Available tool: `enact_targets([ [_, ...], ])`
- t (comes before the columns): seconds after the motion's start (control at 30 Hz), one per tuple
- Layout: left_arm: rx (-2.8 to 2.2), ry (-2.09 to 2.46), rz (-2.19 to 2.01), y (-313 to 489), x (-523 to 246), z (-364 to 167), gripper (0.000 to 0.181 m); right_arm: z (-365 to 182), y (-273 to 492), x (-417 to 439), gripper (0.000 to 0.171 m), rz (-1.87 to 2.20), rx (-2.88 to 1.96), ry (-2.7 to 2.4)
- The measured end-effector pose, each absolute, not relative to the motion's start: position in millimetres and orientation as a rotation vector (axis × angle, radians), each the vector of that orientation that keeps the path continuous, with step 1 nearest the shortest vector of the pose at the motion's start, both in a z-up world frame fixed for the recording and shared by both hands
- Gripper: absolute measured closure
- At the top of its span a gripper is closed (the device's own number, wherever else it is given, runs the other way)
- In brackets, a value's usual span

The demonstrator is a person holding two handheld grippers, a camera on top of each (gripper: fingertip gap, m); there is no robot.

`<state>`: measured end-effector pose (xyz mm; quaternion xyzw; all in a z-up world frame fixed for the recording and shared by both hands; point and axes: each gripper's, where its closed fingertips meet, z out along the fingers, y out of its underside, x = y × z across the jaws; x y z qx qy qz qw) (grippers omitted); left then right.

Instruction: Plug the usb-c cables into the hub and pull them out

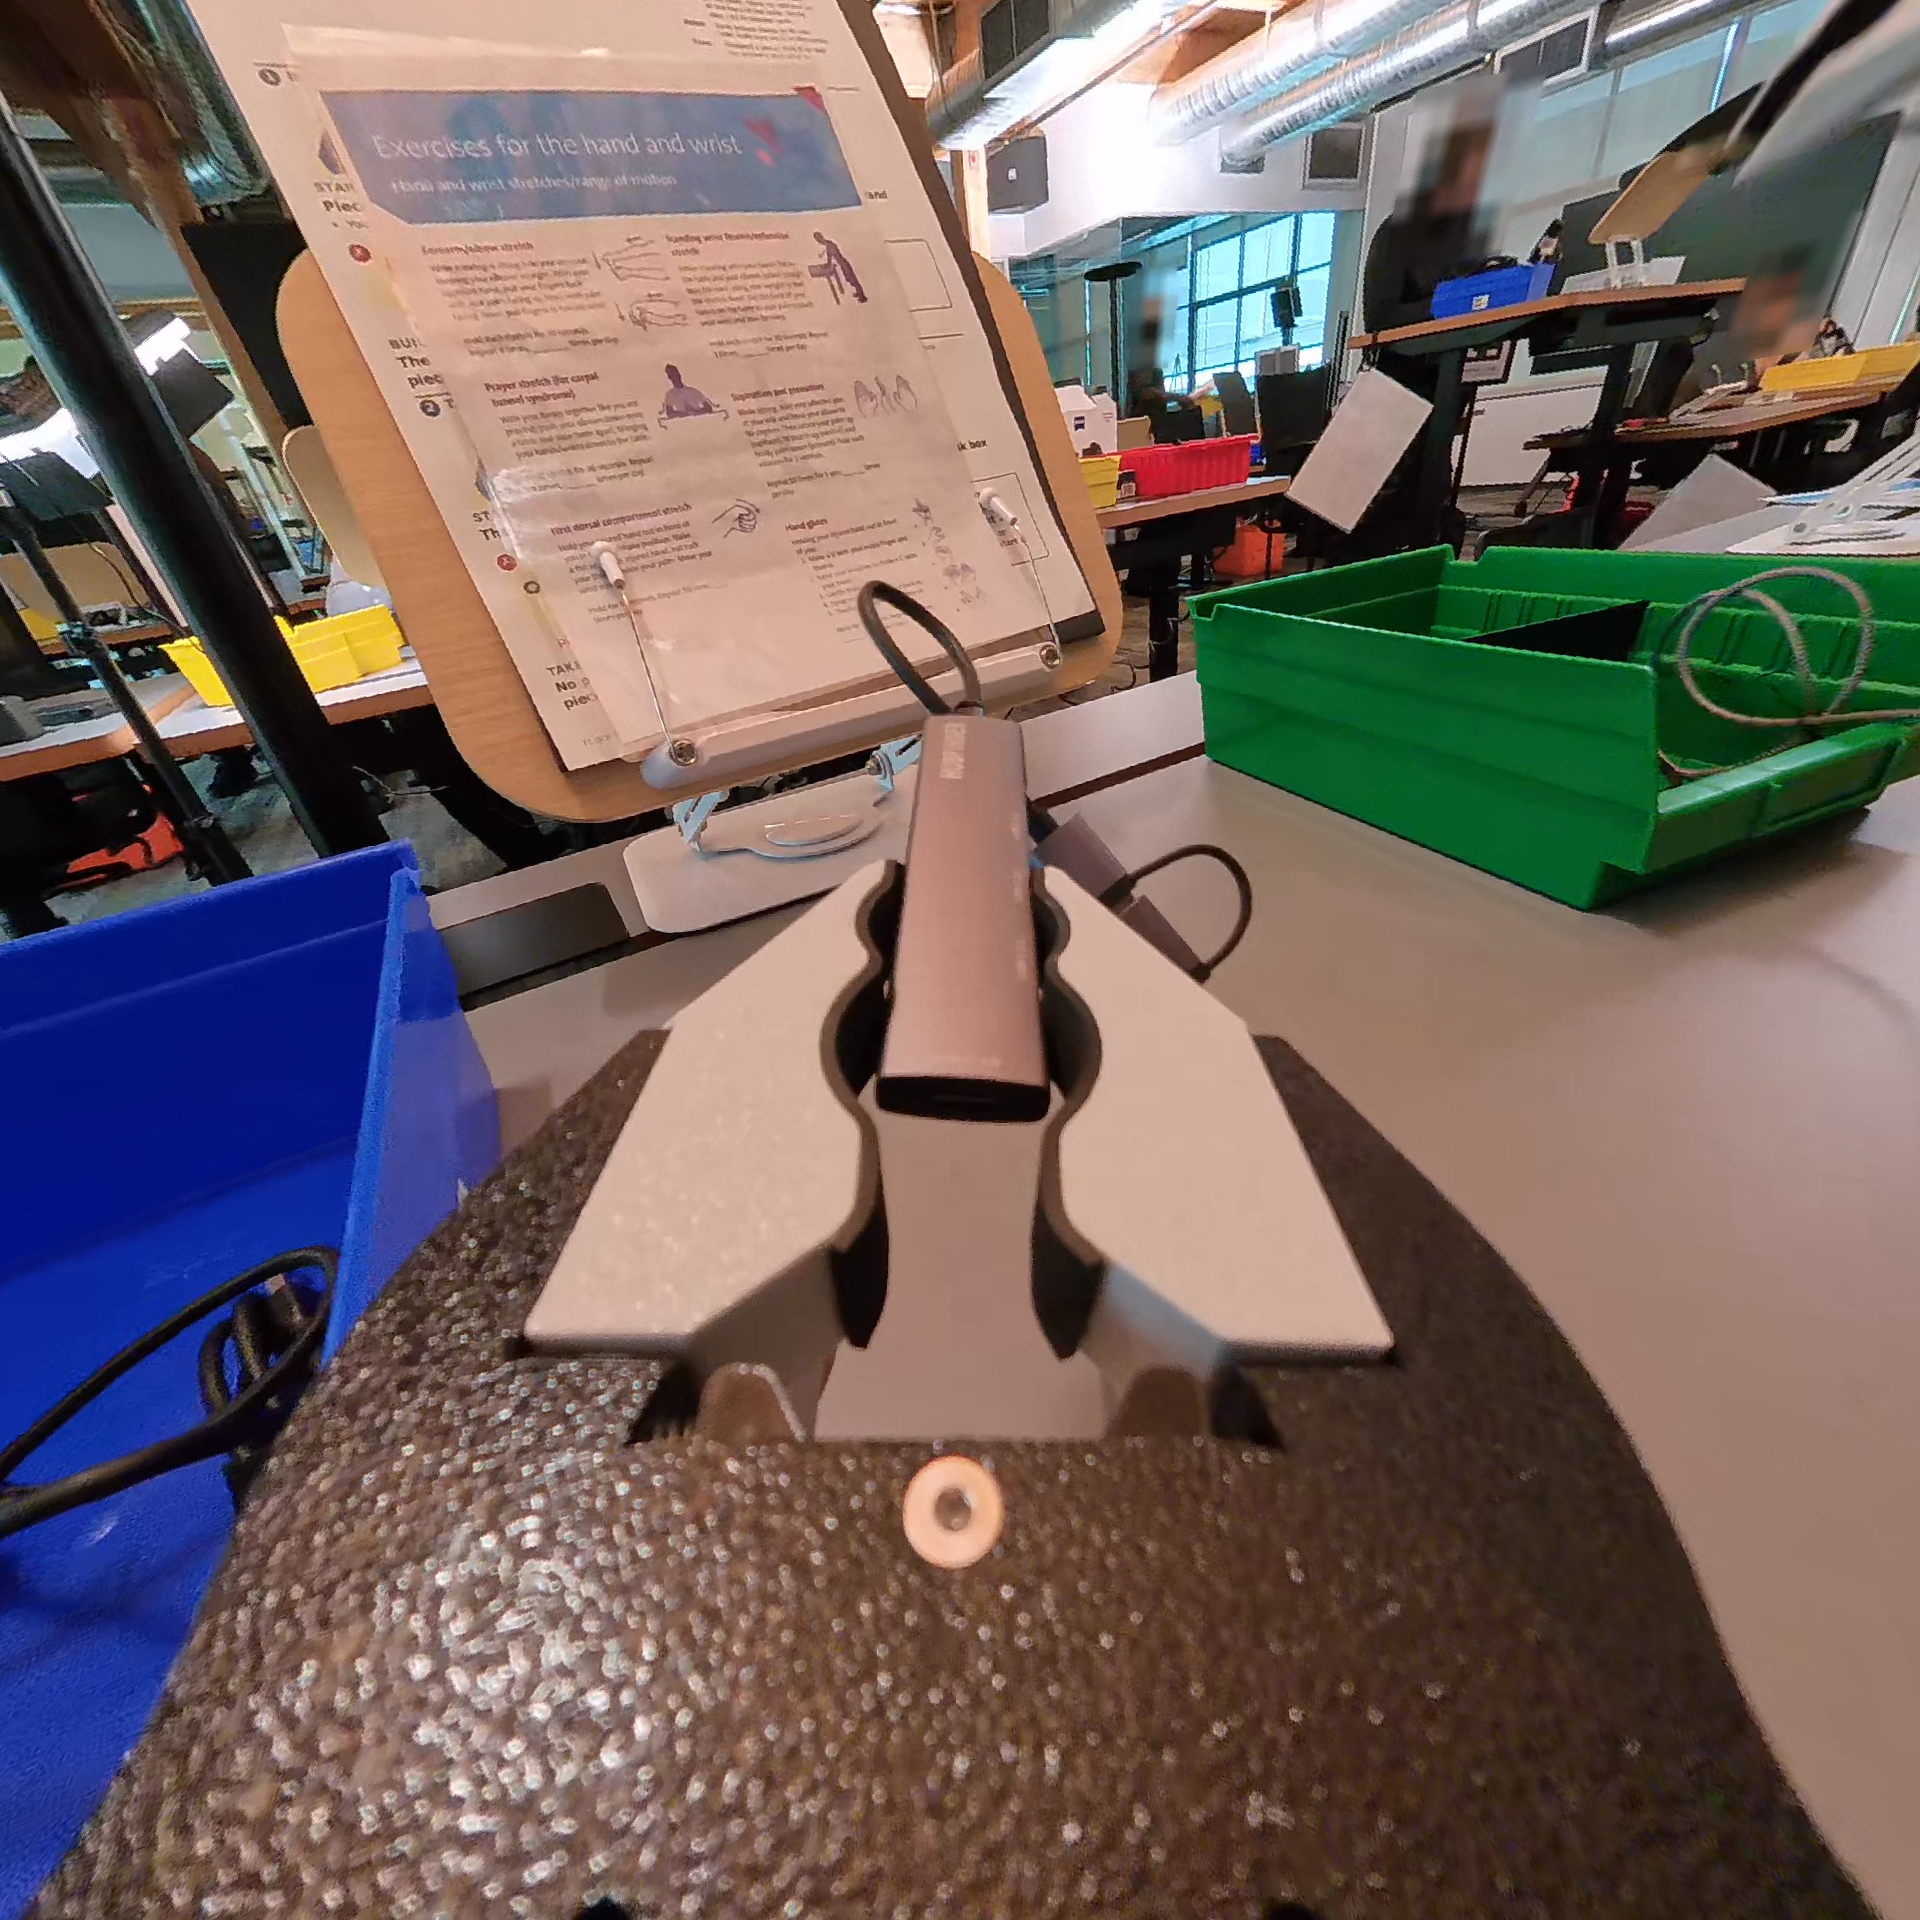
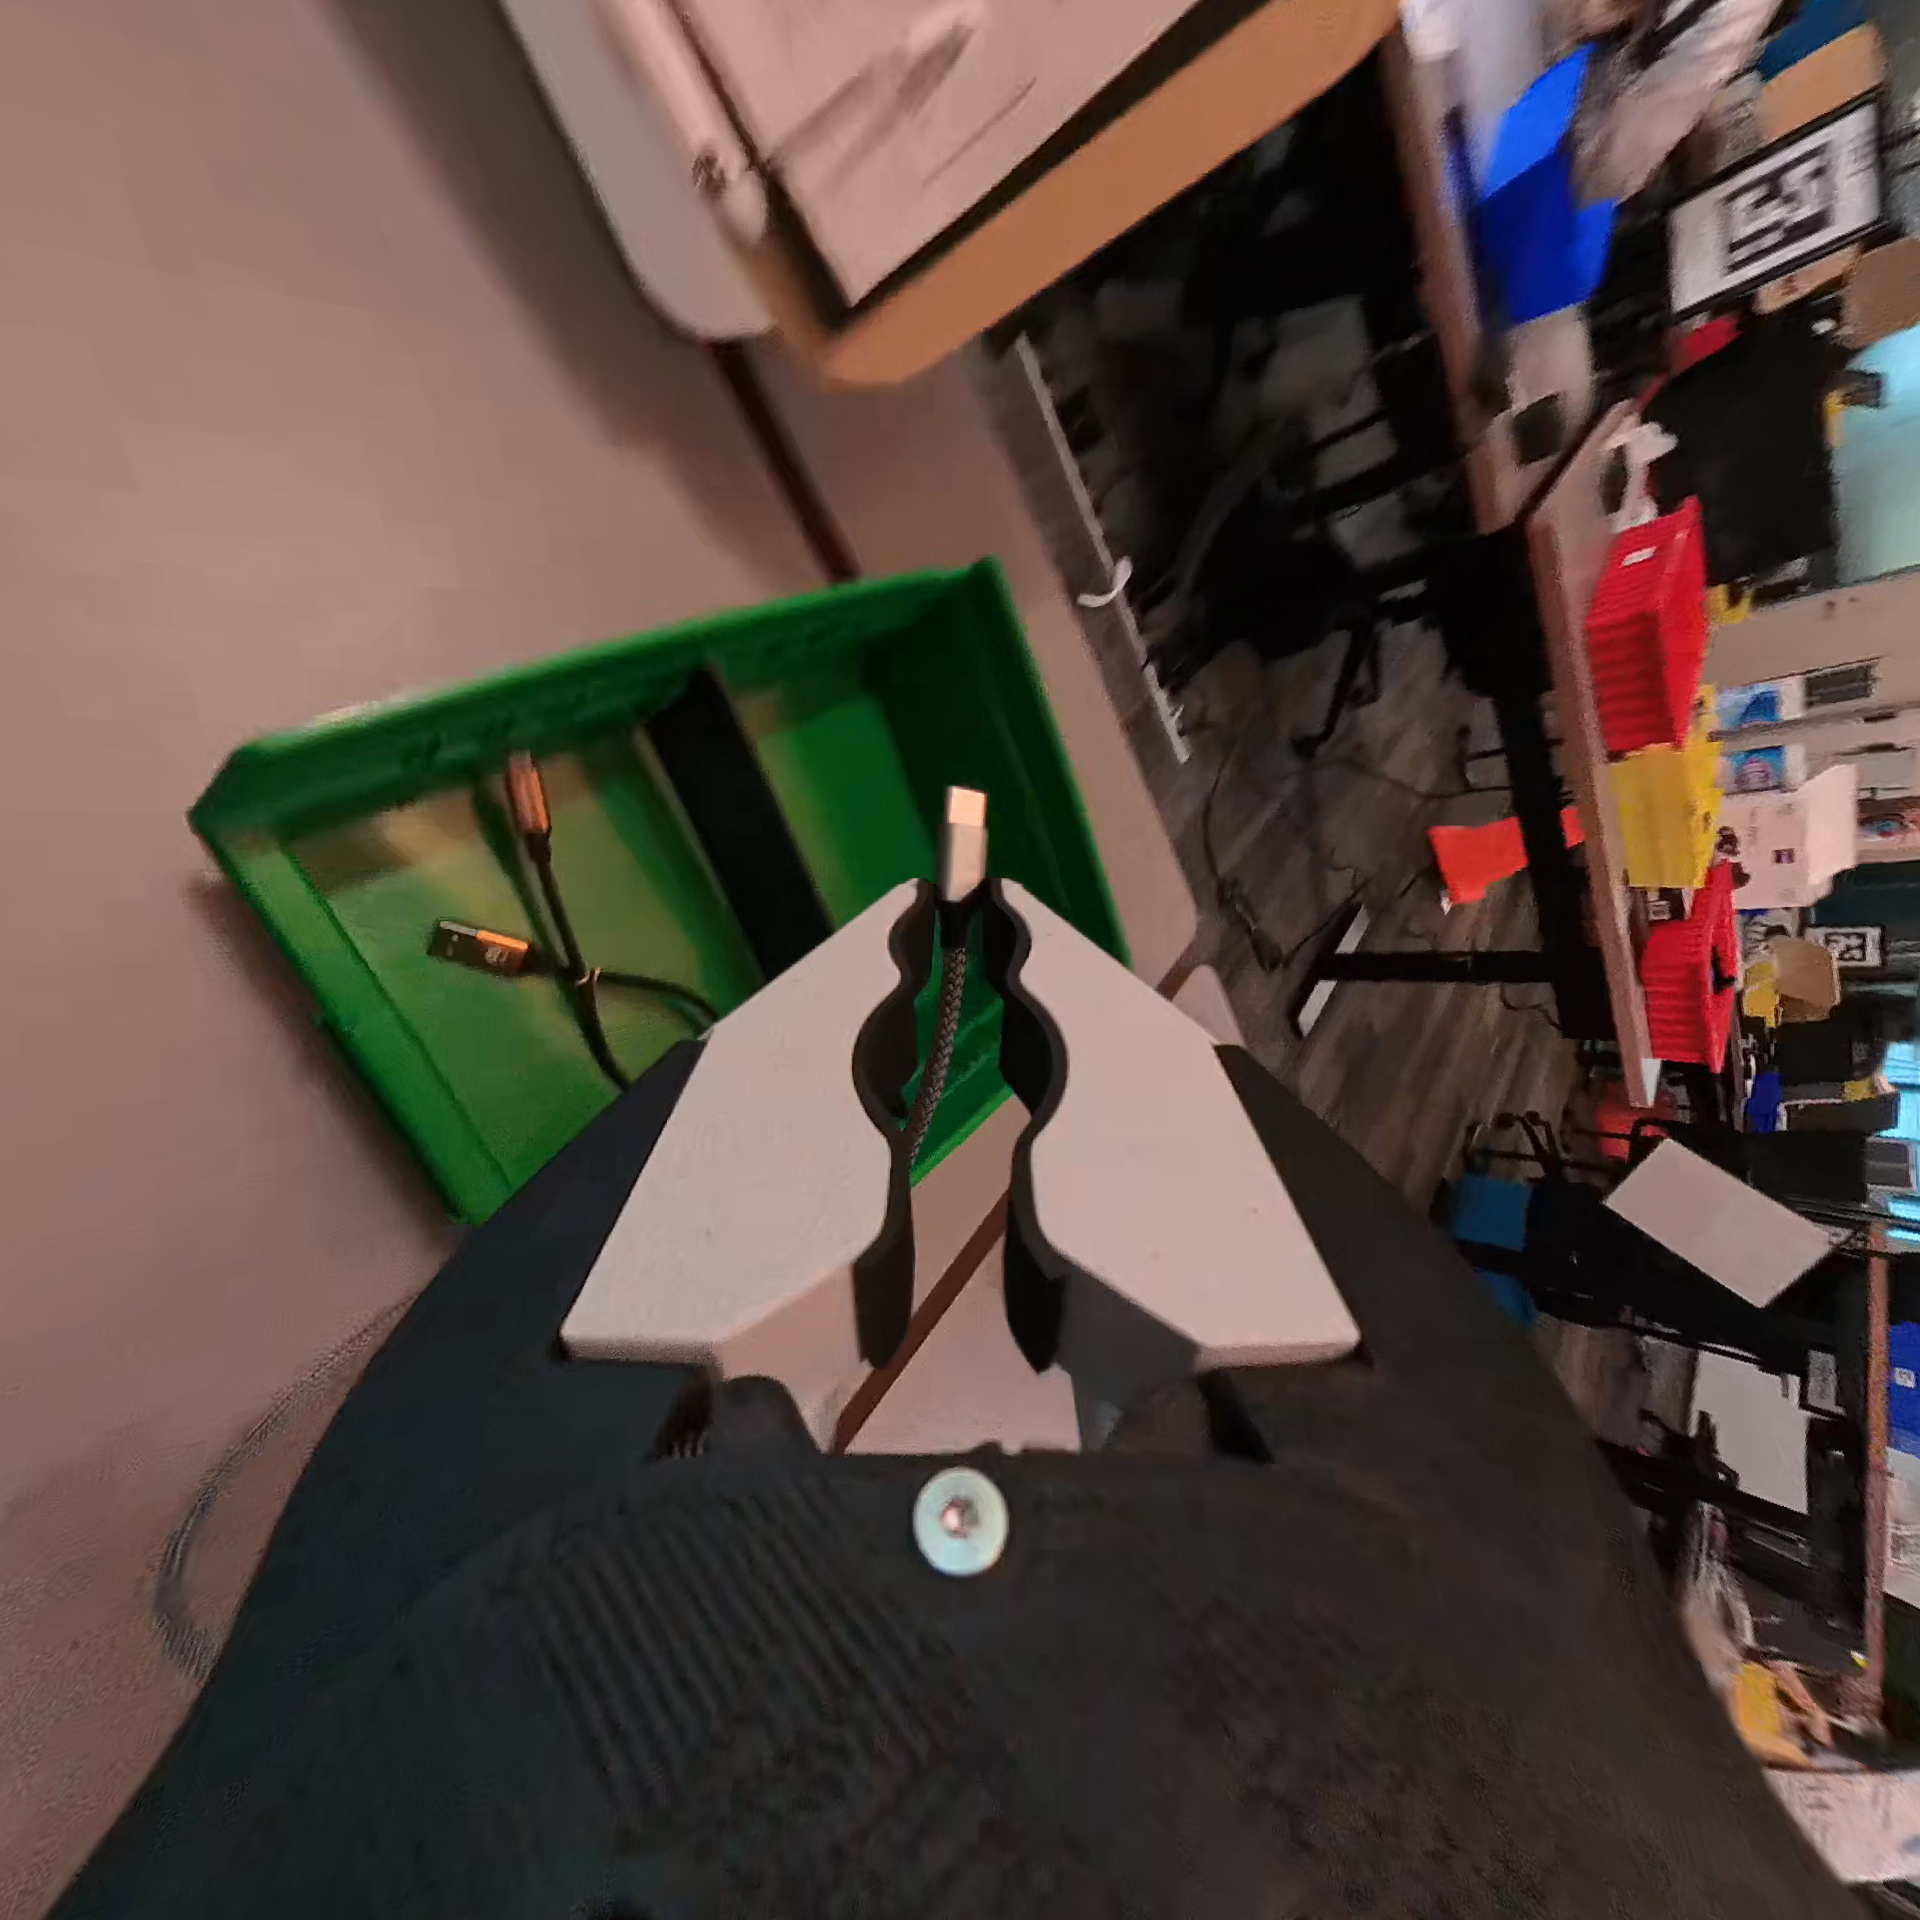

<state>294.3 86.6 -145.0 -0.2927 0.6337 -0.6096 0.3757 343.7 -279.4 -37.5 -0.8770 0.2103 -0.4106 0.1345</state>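
My left gripper (image 1: 961, 883) is shut on a slim grey hub (image 1: 966, 883), held above the grey table and tilted away from me. The hub's open port end (image 1: 961, 1096) faces the camera, and its black cable loops off its far end. My right gripper (image 2: 961, 894) is shut on a braided usb-c cable (image 2: 935, 1049) just behind its silver plug (image 2: 961, 836), which sticks out past the fingertips. It hovers over a green bin (image 2: 343, 935), and the view is rolled sideways. A grey cable (image 1: 1766, 665) loops over the green bin (image 1: 1455, 748) at the right.
Other dark cables with plugs (image 2: 488, 951) lie in the green bin. A blue bin (image 1: 187, 1091) holding a black cable stands at the left. A wooden document stand with printed sheets (image 1: 675, 416) stands behind the hub. More benches and bins fill the room behind. My right fingertips sit around 40 cm from my left ones.
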Motion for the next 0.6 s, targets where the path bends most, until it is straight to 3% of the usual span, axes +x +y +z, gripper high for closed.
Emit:
enact_targets([
  [0.33, -0.752, 1.644, -1.561, 84.2, 295.3, -149.7, 0.159, -183.1, -247.0, 376.4, 0.163, -0.823, -2.869, 0.596],
  [0.37, -0.751, 1.648, -1.558, 84.1, 295.5, -150.6, 0.159, -188.5, -251.4, 381.7, 0.154, -0.852, -2.898, 0.611],
  [0.43, -0.753, 1.653, -1.556, 84.0, 295.9, -151.8, 0.159, -190.3, -258.0, 386.1, 0.110, -0.884, -2.926, 0.650],
  [0.5, -0.748, 1.655, -1.558, 83.4, 295.5, -151.2, 0.159, -181.0, -255.4, 387.2, 0.079, -0.882, -2.874, 0.698],
  [0.57, -0.738, 1.653, -1.566, 82.0, 294.3, -149.2, 0.159, -164.0, -247.5, 380.9, 0.061, -0.834, -2.778, 0.744],
  [0.6, -0.731, 1.654, -1.563, 81.6, 293.9, -148.9, 0.159, -155.4, -245.6, 372.4, 0.061, -0.788, -2.760, 0.764],
])
